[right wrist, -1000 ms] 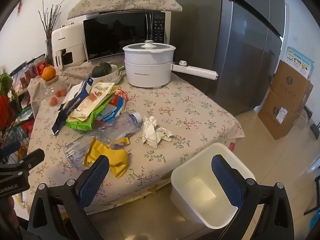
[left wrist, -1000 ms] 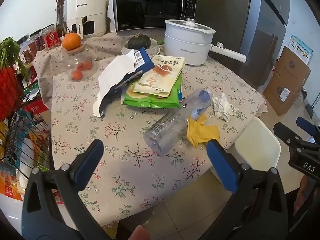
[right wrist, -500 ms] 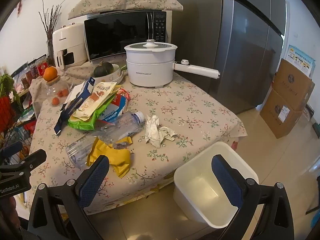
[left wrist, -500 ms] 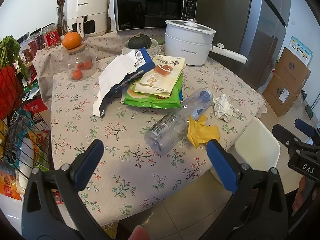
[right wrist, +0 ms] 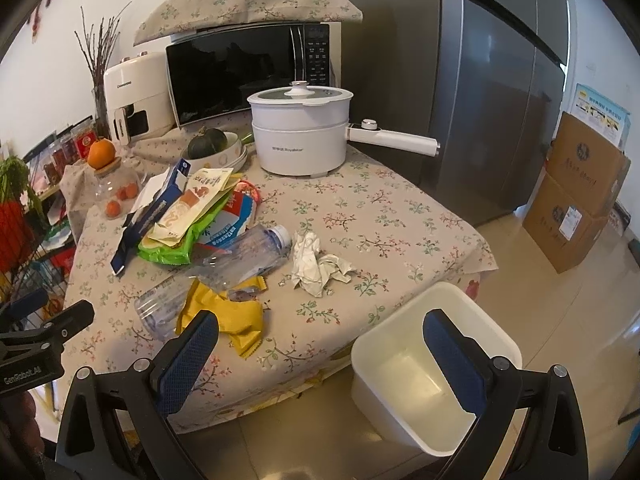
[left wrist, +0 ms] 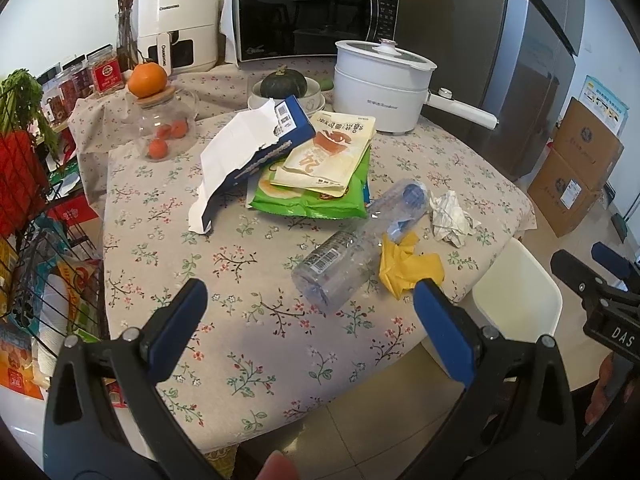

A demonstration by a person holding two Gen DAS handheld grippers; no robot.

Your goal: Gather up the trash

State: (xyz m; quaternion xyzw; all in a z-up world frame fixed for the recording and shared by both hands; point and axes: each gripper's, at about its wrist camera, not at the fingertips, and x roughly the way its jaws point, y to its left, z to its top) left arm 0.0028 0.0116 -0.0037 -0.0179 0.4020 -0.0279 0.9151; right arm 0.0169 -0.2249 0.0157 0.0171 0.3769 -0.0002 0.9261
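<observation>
The bottle [left wrist: 356, 248] lies on its side on the table [left wrist: 248, 344], touching a yellow wrapper [left wrist: 408, 268], with crumpled paper [left wrist: 450, 216] just beside its cap and snack bags [left wrist: 320, 176] behind. Both the left claw [left wrist: 306, 312] and right claw [right wrist: 320, 340] are spread wide, holding nothing, short of the bottle. A white bin [right wrist: 432, 368] stands beside the table. The right claw's body reads "DAS".

On the floral tablecloth are counted one clear plastic bottle [left wrist: 356, 248]; one crumpled white tissue [right wrist: 318, 262]; one yellow wrapper [right wrist: 236, 318]; one torn blue-and-white carton [left wrist: 252, 152]; three snack bags stacked [left wrist: 320, 172]; one white lidded pot [right wrist: 300, 132]; on the floor, one white bin [right wrist: 436, 372] and two cardboard boxes [right wrist: 576, 196].
</observation>
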